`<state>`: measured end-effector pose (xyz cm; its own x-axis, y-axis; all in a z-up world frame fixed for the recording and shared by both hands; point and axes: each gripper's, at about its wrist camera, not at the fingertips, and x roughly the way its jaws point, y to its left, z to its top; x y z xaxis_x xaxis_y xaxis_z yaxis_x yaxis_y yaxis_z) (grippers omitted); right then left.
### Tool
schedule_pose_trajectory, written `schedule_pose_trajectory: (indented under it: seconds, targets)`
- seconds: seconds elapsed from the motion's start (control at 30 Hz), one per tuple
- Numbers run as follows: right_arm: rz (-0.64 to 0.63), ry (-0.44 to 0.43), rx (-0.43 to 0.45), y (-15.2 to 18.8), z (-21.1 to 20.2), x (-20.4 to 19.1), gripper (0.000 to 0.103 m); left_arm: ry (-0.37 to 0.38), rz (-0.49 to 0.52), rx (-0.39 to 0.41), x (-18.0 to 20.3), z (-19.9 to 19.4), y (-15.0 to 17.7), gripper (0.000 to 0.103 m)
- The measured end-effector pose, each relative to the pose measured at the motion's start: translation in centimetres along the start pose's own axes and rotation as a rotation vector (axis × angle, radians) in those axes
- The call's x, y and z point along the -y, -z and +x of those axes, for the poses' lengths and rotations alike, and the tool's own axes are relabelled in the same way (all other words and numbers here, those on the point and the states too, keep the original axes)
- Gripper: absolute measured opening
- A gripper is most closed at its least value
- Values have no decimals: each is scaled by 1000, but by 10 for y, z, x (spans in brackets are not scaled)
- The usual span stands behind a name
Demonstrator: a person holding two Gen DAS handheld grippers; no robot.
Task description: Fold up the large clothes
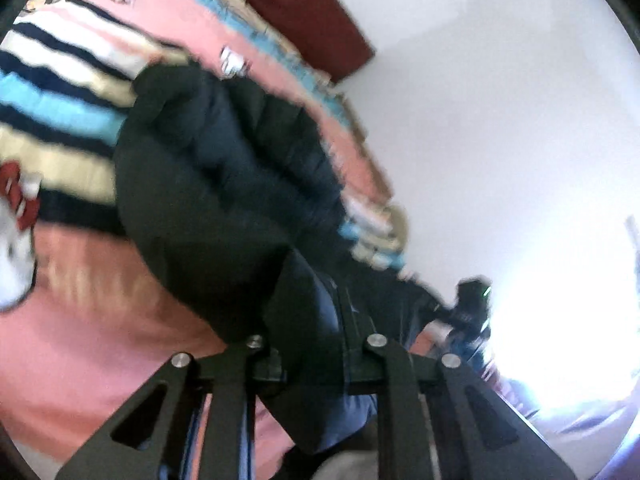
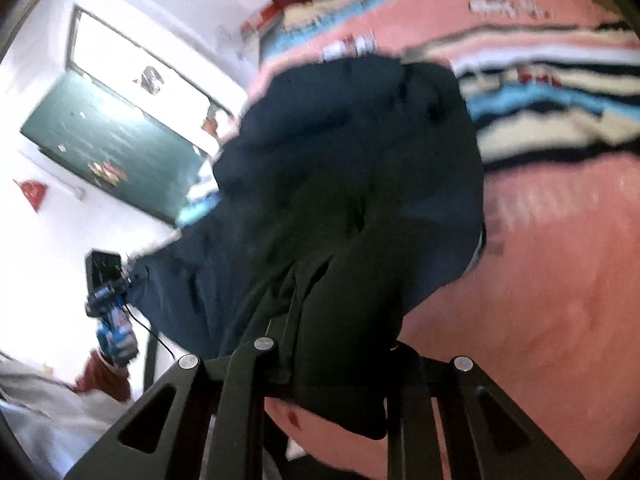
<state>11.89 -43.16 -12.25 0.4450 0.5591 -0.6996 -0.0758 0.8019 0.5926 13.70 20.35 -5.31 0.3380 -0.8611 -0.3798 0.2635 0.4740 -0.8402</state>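
Observation:
A large dark navy garment hangs bunched between both grippers above a bed. My left gripper is shut on an edge of it; the cloth drapes over the fingers and hides the tips. In the right wrist view the same garment fills the middle, and my right gripper is shut on another part of it, tips also covered. The other gripper shows in each view: the right one low at the right in the left wrist view, the left one at the left in the right wrist view. Both frames are blurred by motion.
The bed carries a pink blanket with blue, cream and dark stripes. A dark red headboard meets a white wall. A green door stands at the left in the right wrist view.

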Motion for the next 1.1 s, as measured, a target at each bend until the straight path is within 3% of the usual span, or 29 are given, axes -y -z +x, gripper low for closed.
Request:
schedule_pose_trajectory:
  seconds: [0.23, 0.3, 0.4, 0.5, 0.7, 0.83, 0.97, 1.1]
  targets:
    - [109, -124, 228, -75, -50, 14, 18, 125, -130, 184, 1, 5, -88, 16]
    - [158, -153, 280, -99, -53, 21, 18, 108, -117, 216, 4, 15, -114, 16]
    - [189, -130, 322, -145, -43, 26, 18, 81, -120, 240, 0, 36, -157, 16]
    - [228, -84, 350, -192, -20, 33, 18, -4, -119, 255, -10, 70, -204, 17]
    - [299, 40, 312, -276, 57, 58, 20, -202, -173, 219, -64, 137, -276, 21]
    - [361, 136, 227, -301, 128, 90, 21, -276, -216, 138, -114, 185, -293, 24]
    - [416, 112, 209, -300, 175, 122, 22, -221, -256, 132, -152, 206, -291, 24]
    - [427, 85, 226, -302, 182, 131, 29, -183, -290, 116, -153, 199, -294, 27]
